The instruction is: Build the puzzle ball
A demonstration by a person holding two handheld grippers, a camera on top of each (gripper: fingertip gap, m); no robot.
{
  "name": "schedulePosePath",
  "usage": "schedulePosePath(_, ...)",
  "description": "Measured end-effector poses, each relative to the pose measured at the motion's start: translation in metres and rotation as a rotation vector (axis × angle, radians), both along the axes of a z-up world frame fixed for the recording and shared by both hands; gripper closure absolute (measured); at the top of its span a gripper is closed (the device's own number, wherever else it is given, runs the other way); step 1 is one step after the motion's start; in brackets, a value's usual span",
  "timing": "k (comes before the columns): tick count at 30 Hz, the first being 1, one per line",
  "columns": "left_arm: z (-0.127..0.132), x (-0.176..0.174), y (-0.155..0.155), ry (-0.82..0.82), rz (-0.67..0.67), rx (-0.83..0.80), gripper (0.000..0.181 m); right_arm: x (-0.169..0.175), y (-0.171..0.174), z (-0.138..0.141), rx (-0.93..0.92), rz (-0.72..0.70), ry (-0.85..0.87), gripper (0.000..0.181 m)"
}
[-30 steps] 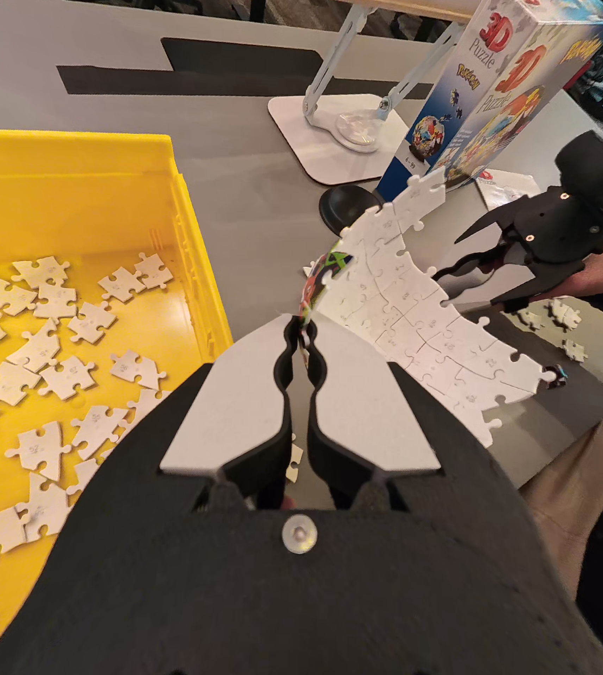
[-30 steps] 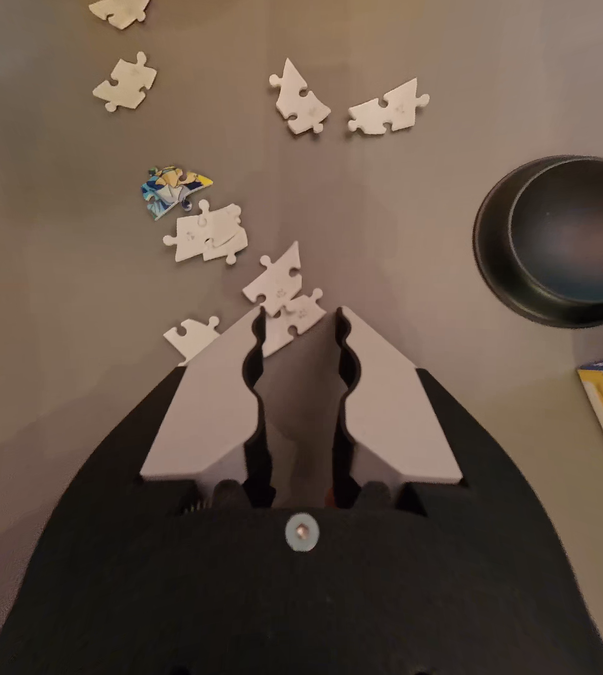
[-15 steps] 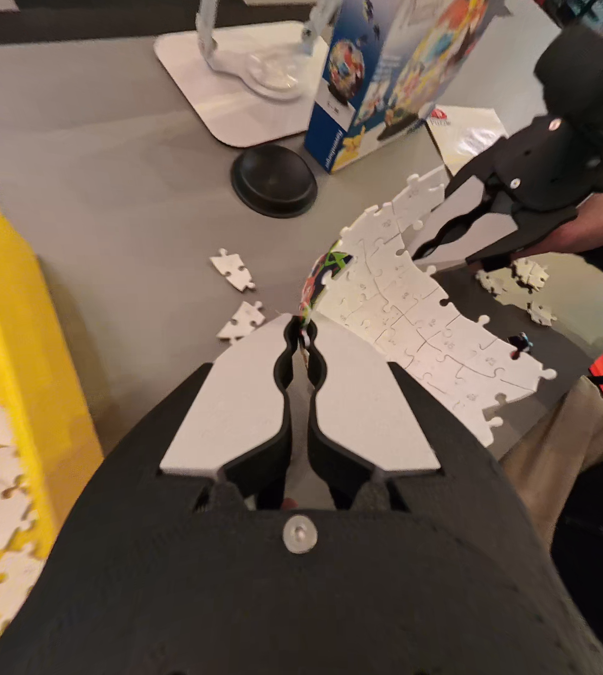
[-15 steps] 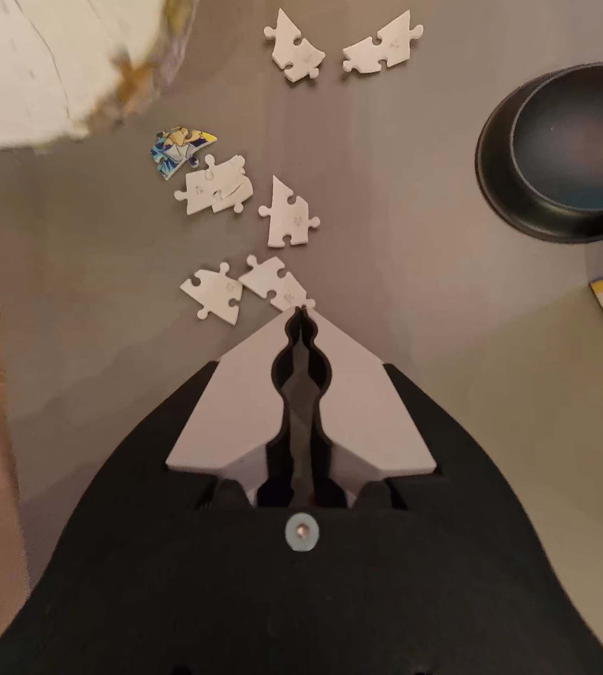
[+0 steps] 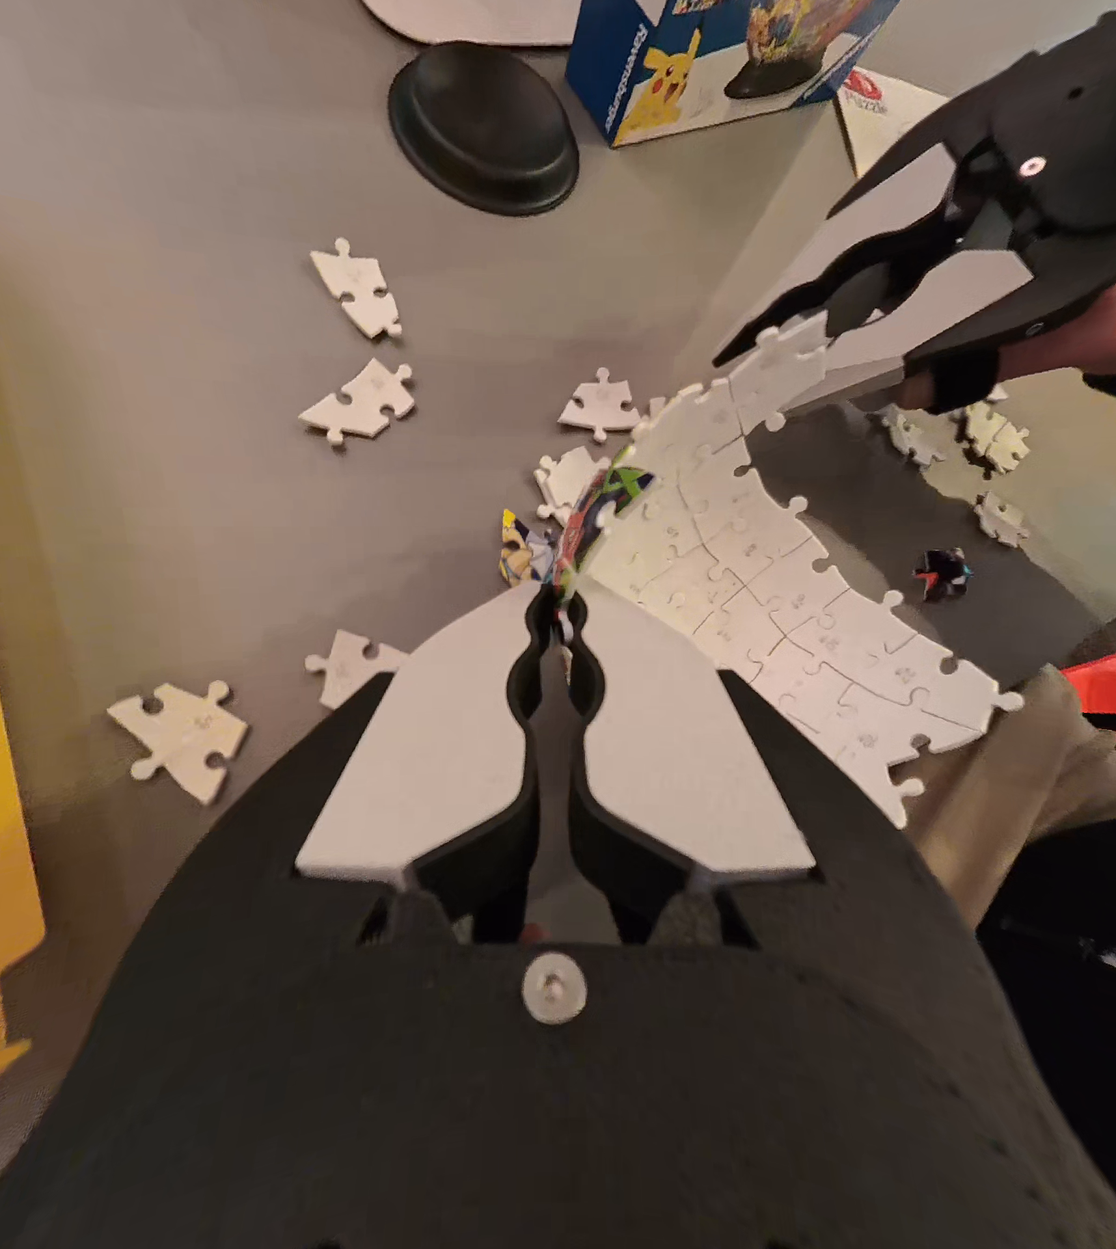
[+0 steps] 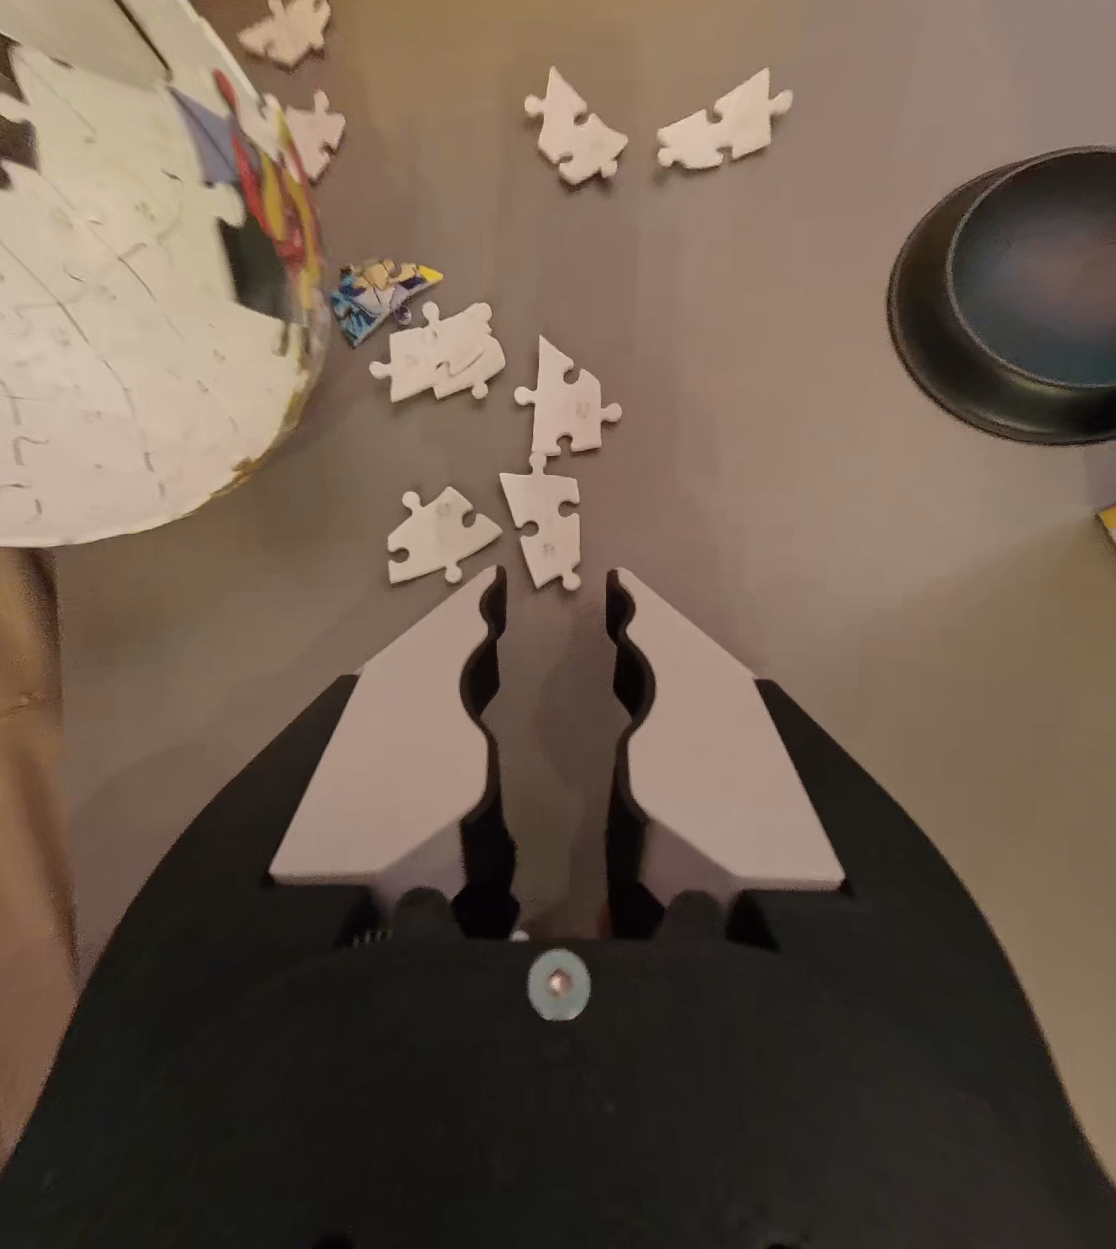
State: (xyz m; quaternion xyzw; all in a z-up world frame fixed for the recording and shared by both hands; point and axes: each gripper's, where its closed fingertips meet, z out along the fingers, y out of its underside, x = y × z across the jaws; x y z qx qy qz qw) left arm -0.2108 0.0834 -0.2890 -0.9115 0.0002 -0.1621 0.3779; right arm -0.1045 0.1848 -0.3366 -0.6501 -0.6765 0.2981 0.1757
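The grey table (image 5: pixel 169 405) spreads under me. Over it I hold the curved puzzle ball shell (image 5: pixel 778 608), white side up, my left gripper (image 5: pixel 558 598) clamped on its coloured edge. My right gripper (image 6: pixel 555 581) hovers with its fingers apart, empty, just above a loose white piece (image 6: pixel 545 524). The black stand (image 6: pixel 1048 297) sits well off to the right.

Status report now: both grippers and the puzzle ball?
Left gripper shut on ball shell. Right gripper open, empty, above loose piece. Nothing in the way.
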Motion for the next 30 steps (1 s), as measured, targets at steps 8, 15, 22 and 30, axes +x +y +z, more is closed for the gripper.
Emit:
schedulePosePath(8,-0.011,-0.002,-0.009,0.02,0.062,-0.007,0.178,-0.007,-0.001,-0.012,-0.003,0.02,-0.026,0.177)
schedulePosePath(15,-0.016,-0.001,-0.006,-0.005,0.08,0.001,0.177,-0.005,-0.003,-0.006,-0.005,0.018,-0.015,0.181)
schedulePosePath(22,-0.007,0.002,-0.006,-0.019,0.062,0.026,0.156,0.001,-0.008,0.003,-0.029,0.013,0.002,0.181)
schedulePosePath(30,0.006,-0.002,-0.007,0.017,0.011,0.042,0.137,0.005,-0.008,0.012,-0.043,-0.005,0.012,0.181)
